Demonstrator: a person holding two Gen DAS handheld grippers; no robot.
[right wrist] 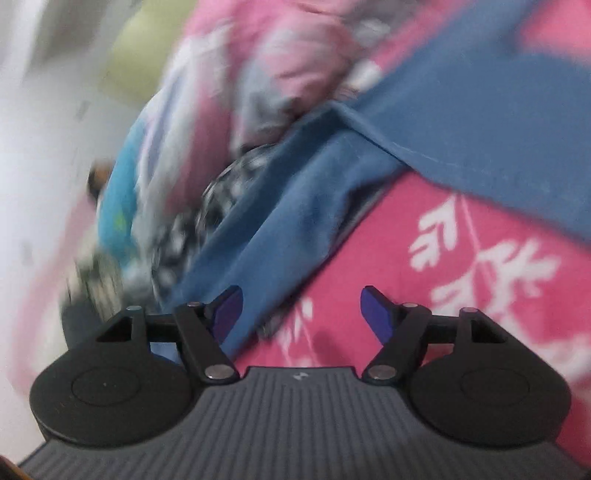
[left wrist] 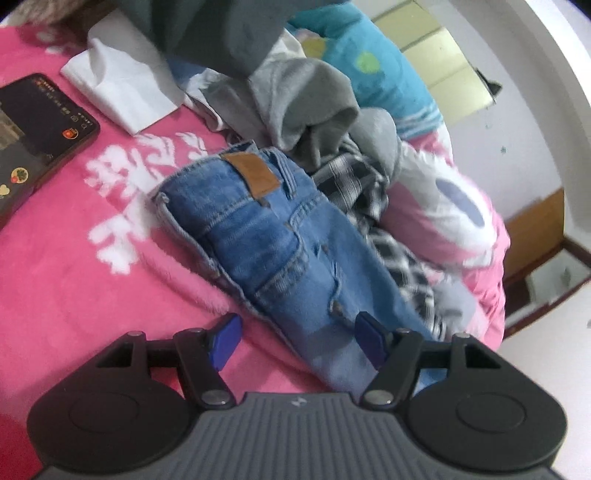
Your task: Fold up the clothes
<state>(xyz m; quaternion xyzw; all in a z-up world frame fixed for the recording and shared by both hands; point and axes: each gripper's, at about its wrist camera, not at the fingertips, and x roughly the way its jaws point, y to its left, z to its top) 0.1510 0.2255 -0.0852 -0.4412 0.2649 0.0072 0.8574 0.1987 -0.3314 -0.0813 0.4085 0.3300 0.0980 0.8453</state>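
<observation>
Folded blue jeans [left wrist: 266,236] with a brown leather patch lie on the pink blanket [left wrist: 74,277], running from the middle of the left wrist view down between my fingers. My left gripper [left wrist: 297,341] is open just above the jeans' near end, its blue pads apart with denim under the right pad. In the blurred right wrist view, my right gripper [right wrist: 301,314] is open over the pink blanket [right wrist: 424,288], with a blue garment [right wrist: 295,206] passing under its left finger. Nothing is held by either gripper.
A pile of clothes sits behind the jeans: grey garment [left wrist: 306,96], plaid shirt [left wrist: 354,184], folded white cloth [left wrist: 122,88], dark garment [left wrist: 207,29]. A phone [left wrist: 33,129] lies on the blanket at left. A teal patterned quilt [left wrist: 373,62] and the bed edge are at right.
</observation>
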